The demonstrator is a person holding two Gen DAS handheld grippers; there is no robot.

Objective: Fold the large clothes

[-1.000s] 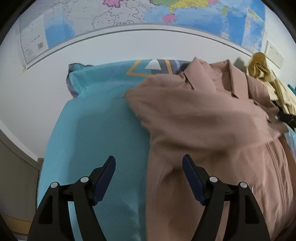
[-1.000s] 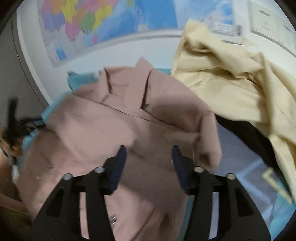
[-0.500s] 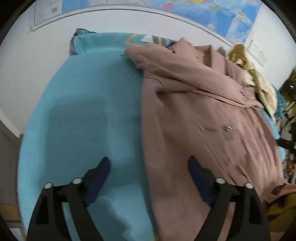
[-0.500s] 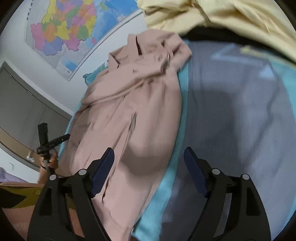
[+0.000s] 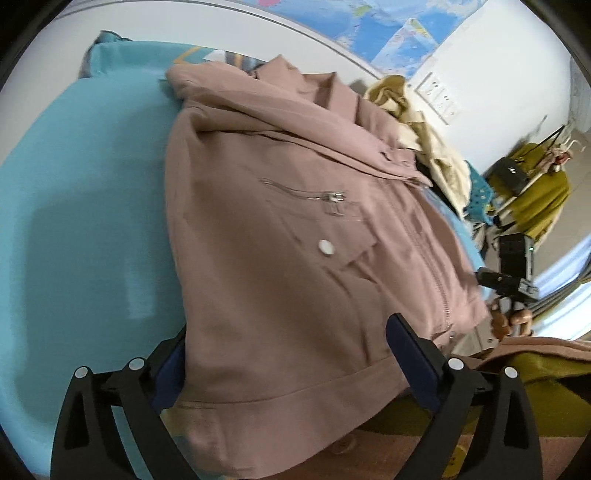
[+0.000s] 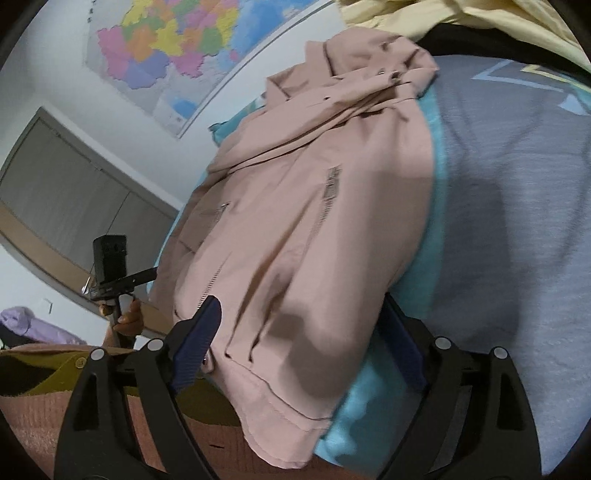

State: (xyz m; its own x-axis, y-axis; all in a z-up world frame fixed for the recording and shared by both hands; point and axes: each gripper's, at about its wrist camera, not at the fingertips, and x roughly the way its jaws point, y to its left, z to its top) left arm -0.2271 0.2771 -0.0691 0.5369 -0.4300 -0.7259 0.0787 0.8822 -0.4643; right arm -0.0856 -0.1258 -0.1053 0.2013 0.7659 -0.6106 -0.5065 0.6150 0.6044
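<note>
A dusty pink zip jacket [image 5: 288, 236] lies front up on a turquoise bed sheet [image 5: 81, 206], sleeves folded across its chest, collar at the far end. My left gripper [image 5: 291, 354] is open, its jaws either side of the jacket's bottom hem at its left corner. In the right wrist view the jacket [image 6: 295, 229] hangs its hem over the bed edge. My right gripper [image 6: 299, 343] is open, its jaws straddling the hem at the right corner. Neither gripper is closed on the cloth.
A cream garment [image 6: 461, 22] and a dark one are piled at the head of the bed by the jacket's collar. A grey patterned cover [image 6: 517, 206] lies right of the jacket. Wall maps [image 6: 177, 48] hang behind. The other gripper shows at the bed edge [image 6: 110, 269].
Both grippers have drawn back from the jacket's collar end down to its bottom hem. The right gripper's jaws have opened wider. The jacket now lies flatter, sleeves folded in.
</note>
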